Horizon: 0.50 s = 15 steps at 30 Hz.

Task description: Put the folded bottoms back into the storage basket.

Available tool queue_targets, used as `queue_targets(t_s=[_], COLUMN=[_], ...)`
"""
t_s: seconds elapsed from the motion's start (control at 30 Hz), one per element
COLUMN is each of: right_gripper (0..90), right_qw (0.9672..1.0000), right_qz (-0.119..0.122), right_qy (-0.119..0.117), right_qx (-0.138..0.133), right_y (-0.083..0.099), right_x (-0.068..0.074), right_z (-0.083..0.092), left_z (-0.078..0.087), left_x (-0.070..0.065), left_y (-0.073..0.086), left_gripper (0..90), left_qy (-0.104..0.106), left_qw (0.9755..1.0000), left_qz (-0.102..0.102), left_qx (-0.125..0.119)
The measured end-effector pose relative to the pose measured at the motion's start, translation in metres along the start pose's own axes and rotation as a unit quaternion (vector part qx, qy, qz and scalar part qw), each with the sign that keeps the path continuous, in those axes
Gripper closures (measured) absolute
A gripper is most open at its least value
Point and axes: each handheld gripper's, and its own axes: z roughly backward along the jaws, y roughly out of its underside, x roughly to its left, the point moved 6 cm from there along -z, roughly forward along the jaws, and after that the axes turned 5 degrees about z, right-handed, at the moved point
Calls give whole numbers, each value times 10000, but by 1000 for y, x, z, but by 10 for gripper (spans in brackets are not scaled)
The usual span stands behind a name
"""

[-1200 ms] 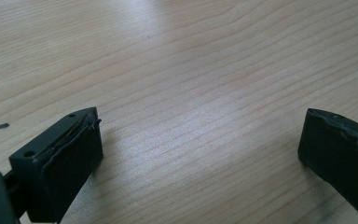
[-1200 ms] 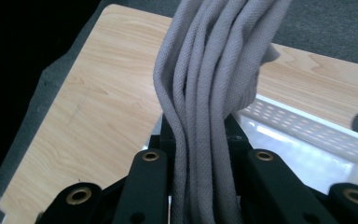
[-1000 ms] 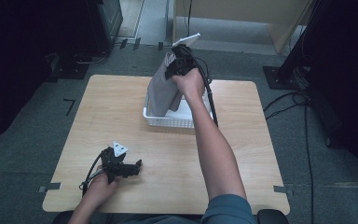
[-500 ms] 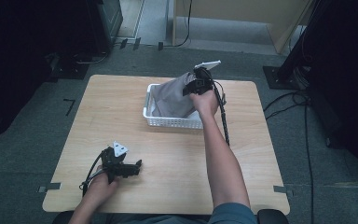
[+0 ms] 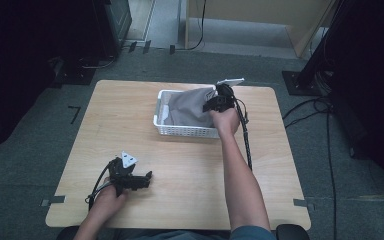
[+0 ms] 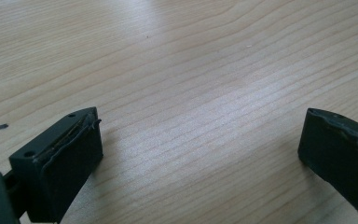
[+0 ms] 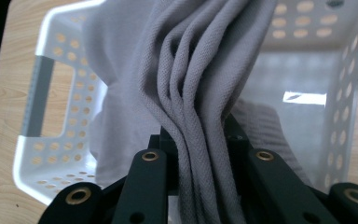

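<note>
Right gripper (image 7: 200,154) clamped on the cloth (image 5: 190,107), upper middle of frame — let it settle inside the basket (image 5: 180,131) before releasing; left gripper (image 6: 200,154) apart, idle.

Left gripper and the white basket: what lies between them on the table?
Nothing: in the high view, bare wooden table separates the left gripper from the white basket.
</note>
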Motion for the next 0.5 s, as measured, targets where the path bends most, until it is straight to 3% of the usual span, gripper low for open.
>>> queue_targets(t_s=[0.33, 0.5], right_gripper=[747, 666], right_qw=[9998, 9996], right_qz=[133, 253], right_qy=[-102, -24], right_qx=[45, 86], right_y=[8, 9], right_x=[9, 6], right_z=[-18, -17], left_z=[0, 0], left_x=[0, 0], left_y=[0, 0], left_gripper=[0, 0], left_qy=[3, 3], left_qw=[10000, 10000], left_qz=[0, 3], left_qx=[7, 1])
